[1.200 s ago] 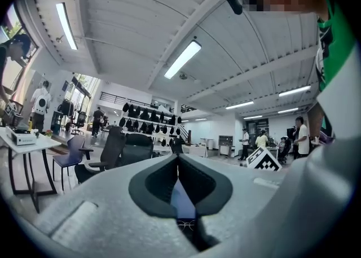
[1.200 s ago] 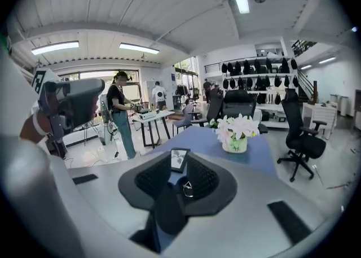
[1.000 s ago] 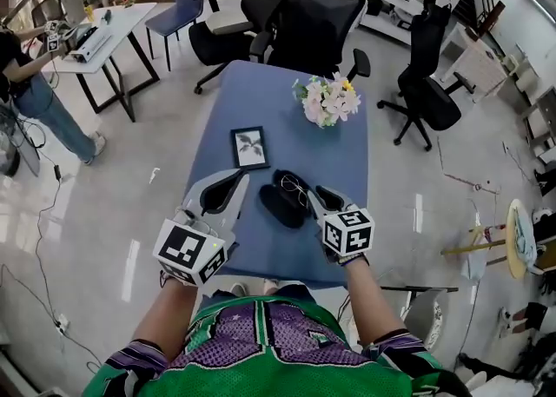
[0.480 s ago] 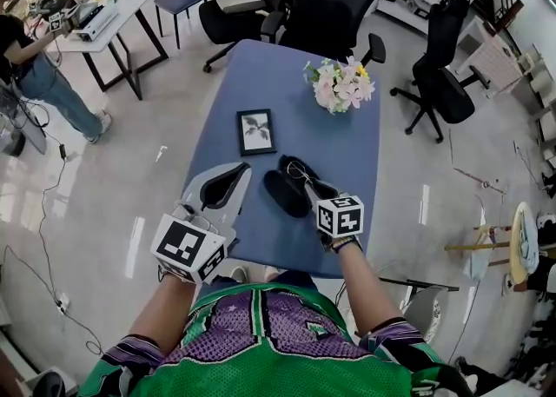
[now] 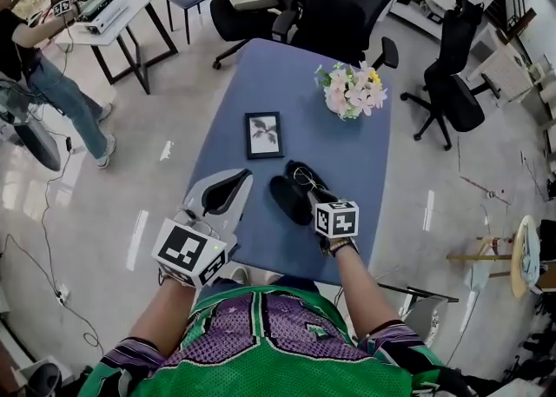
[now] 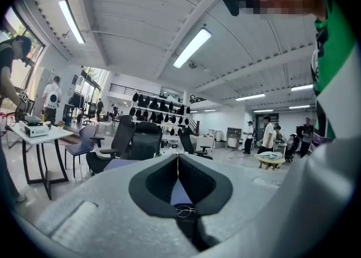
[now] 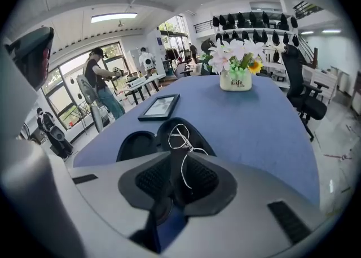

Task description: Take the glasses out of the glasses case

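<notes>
The glasses (image 7: pixel 177 132) sit in the right half of the open case (image 7: pixel 135 144), by the table's (image 5: pixel 261 74) near edge. The right gripper (image 7: pixel 176 153) looks pinched on one thin wire arm, so I'd lift slow and straight to avoid bending it. The left gripper (image 6: pixel 177 158) is closed and empty at the near left corner.

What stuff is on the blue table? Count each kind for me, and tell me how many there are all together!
glasses case: 1
glasses: 1
picture frame: 1
pot of flowers: 1
Total: 4
</notes>
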A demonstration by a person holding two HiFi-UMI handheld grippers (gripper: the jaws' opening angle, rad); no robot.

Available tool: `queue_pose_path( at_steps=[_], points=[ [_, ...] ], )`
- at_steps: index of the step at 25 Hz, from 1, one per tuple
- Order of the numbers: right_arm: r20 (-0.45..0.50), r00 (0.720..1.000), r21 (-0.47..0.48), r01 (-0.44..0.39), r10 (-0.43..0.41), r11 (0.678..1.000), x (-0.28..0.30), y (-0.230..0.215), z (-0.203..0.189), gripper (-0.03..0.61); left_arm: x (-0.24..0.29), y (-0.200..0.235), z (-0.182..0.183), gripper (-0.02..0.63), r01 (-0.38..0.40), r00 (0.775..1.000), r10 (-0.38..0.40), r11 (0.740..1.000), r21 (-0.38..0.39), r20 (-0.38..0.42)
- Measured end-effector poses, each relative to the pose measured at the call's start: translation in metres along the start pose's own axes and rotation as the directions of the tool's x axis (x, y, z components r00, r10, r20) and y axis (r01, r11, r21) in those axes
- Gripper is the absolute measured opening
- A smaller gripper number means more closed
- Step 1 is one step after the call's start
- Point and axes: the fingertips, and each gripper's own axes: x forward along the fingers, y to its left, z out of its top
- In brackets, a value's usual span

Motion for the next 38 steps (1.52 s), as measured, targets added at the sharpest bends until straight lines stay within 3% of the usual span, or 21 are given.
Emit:
queue_pose_path(
  at_steps=[10,20,30,38],
  points=[
    [-0.128,0.985,-0.053,0.105,-0.111,0.993,0.014,-0.014,-0.006,0.075,0.005,0.007,-0.006,0.017,-0.011,1.000,0.011,1.000,-0.003,-0.020],
    [-0.253,0.959,-0.164,0.086,-0.126,0.983,0.027,-0.009,-0.007,0.063,0.005,0.018,-0.009,0.017,-0.031,0.999,0.031,0.999,-0.019,-0.010],
    [-0.214,0.963,-0.231,0.111,-0.161,0.967,0.028,-0.008,-0.007,0.051,-0.003,0.022,-0.009,0.017,-0.045,0.999,0.045,0.998,-0.033,-0.002],
    [-0.184,0.971,-0.231,0.106,-0.150,0.967,0.027,-0.008,-0.006,0.023,-0.010,0.021,-0.006,0.017,-0.056,0.998,0.056,0.998,-0.022,0.004]
  ],
)
